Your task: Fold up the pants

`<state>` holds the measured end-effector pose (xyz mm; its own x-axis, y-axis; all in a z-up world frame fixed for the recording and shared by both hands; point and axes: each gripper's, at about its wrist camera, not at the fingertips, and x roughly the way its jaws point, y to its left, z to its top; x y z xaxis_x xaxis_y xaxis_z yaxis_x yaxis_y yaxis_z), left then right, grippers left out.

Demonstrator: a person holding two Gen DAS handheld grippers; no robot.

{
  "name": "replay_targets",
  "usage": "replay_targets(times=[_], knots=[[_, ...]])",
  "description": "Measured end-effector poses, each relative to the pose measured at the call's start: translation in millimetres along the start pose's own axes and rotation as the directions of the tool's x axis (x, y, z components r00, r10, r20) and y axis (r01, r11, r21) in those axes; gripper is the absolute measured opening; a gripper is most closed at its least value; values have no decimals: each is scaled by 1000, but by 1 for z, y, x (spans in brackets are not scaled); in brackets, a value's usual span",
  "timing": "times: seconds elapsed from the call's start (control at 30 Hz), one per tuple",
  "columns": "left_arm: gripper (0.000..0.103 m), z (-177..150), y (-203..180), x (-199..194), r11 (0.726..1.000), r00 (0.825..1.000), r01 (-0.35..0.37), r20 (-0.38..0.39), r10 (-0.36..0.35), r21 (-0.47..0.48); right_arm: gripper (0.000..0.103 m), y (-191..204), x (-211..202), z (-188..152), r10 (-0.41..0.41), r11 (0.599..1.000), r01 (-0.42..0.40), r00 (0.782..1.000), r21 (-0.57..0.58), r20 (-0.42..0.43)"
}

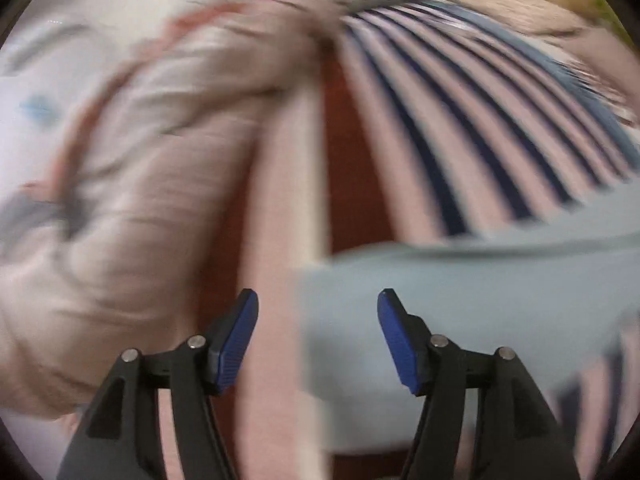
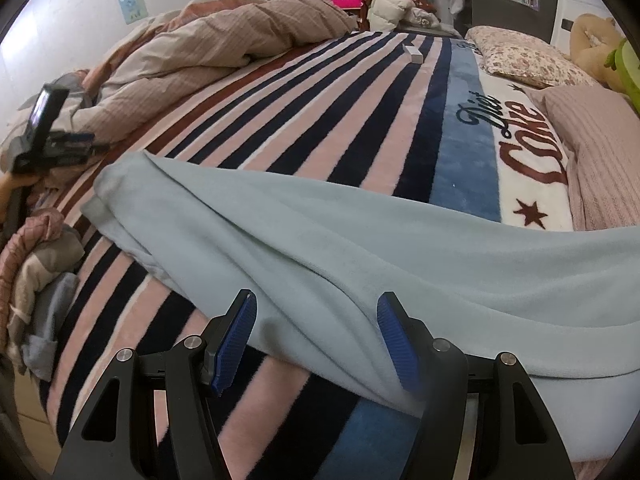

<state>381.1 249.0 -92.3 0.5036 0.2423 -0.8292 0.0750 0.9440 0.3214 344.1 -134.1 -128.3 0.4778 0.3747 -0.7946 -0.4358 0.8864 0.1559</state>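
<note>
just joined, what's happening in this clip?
A person with a handheld gripper in each hand is working on light blue pants lying across a striped blanket on a bed. The right gripper is open, its fingers either side of a ridge of the fabric near the bed's edge. The left gripper is open too, at the cuff end; that view is motion-blurred. Nothing is gripped and no fold shows yet.

A striped blanket point(image 2: 360, 128) covers the bed, with a rumpled beige duvet point(image 2: 224, 48) and floral pillow point(image 2: 520, 56).
</note>
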Motion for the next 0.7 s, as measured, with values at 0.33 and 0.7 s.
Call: replay_targets(times=[0.33, 0.7], knots=[[68, -19, 20, 35, 992, 986, 23, -159, -42, -123, 59, 5, -6, -2, 24, 1000, -23, 1000, -14, 8], [6, -31, 8, 16, 977, 984, 138, -91, -154, -162, 59, 5, -4, -3, 24, 1000, -24, 1000, -7, 10]])
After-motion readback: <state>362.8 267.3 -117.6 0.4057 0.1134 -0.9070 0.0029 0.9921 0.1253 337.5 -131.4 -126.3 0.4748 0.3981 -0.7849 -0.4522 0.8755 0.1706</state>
